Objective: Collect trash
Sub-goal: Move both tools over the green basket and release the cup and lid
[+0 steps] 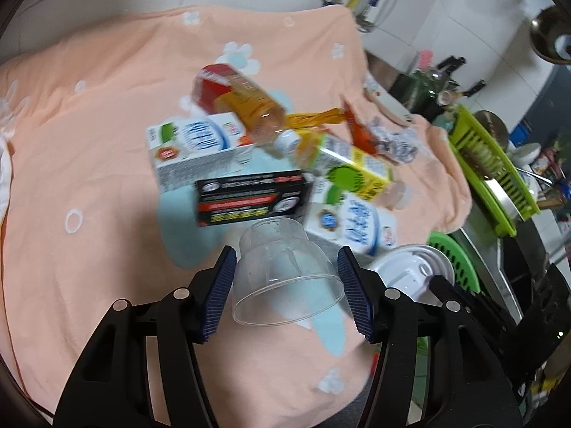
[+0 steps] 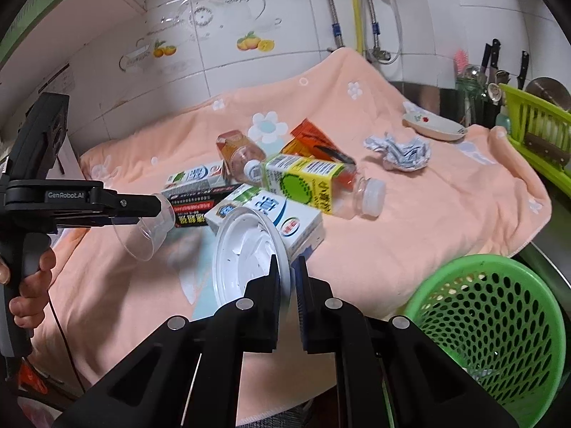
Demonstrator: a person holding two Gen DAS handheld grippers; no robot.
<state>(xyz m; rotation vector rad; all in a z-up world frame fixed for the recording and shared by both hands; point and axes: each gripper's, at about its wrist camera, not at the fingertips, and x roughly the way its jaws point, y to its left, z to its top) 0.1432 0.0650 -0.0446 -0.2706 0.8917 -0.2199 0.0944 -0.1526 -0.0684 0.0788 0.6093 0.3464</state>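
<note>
The left gripper [image 1: 287, 290] grasps a clear cup [image 1: 285, 274] between its pads, mouth tilted back toward the camera, held above the peach cloth [image 1: 89, 149]. Beyond its fingertips lie the rest: cartons, a black box [image 1: 249, 198], bottles, crumpled paper [image 2: 399, 151]. The right gripper [image 2: 287, 281] is clenched on the rim of a white lid [image 2: 246, 260], which stands up left of its fingers. The step looks like carrying: both pieces are picked. Next, each hand should swing to the green basket [image 2: 499, 324], low to the right, and release there.

Left gripper [image 1: 285, 285] clamps clear plastic cup [image 1: 285, 278] above peach towel [image 1: 89, 149]; cartons, bottles behind, apparently blurred.
</note>
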